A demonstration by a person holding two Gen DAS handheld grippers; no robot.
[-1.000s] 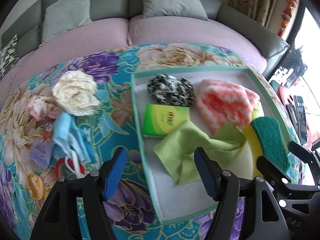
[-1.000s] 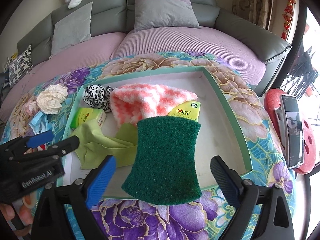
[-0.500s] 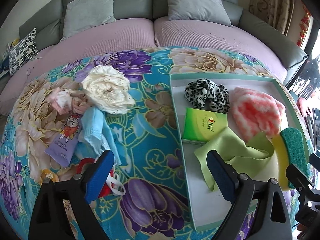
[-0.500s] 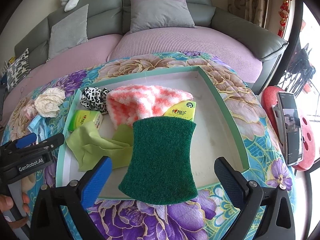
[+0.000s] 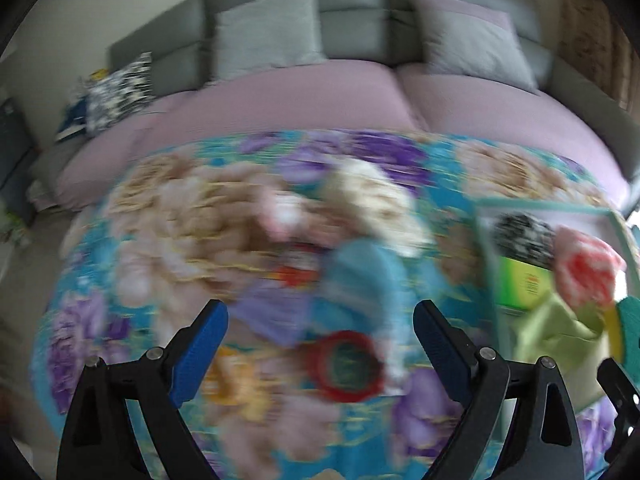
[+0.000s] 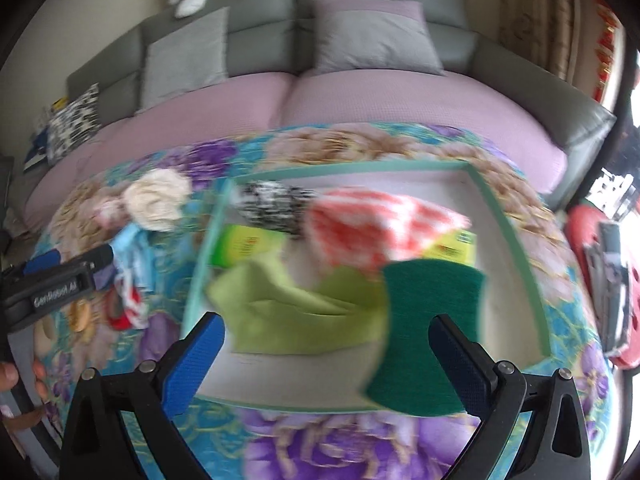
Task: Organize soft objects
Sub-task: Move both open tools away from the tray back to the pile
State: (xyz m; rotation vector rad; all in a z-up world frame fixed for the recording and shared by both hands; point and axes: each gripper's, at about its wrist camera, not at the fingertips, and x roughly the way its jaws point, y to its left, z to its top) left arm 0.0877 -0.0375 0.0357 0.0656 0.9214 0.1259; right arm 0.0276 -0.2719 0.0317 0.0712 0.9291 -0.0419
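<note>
The left wrist view is blurred. My left gripper (image 5: 318, 316) stands open and empty above the loose pile on the flowered cloth: a blue cloth (image 5: 360, 280), a cream cloth (image 5: 372, 200), a pink cloth (image 5: 280, 208) and a red ring (image 5: 346, 364). My right gripper (image 6: 326, 326) is open over the teal-rimmed tray (image 6: 508, 232). In the tray lie a lime cloth (image 6: 288, 308), a pink-and-white towel (image 6: 380, 224), a leopard-print piece (image 6: 272, 204) and a green tissue pack (image 6: 244, 244). A green sponge (image 6: 428, 336) leans over the front rim, close to my right finger.
A grey sofa (image 6: 360, 96) with a pink seat and cushions curves behind the table. A red stool (image 6: 588, 240) with a phone on it stands at the right. A purple tube (image 5: 276, 308) lies in the pile. A person's hand (image 6: 8, 376) shows at the lower left.
My left gripper opened wider and swung left, from over the tray to the loose pile. The right gripper shifted left, so the sponge now sits near its right finger.
</note>
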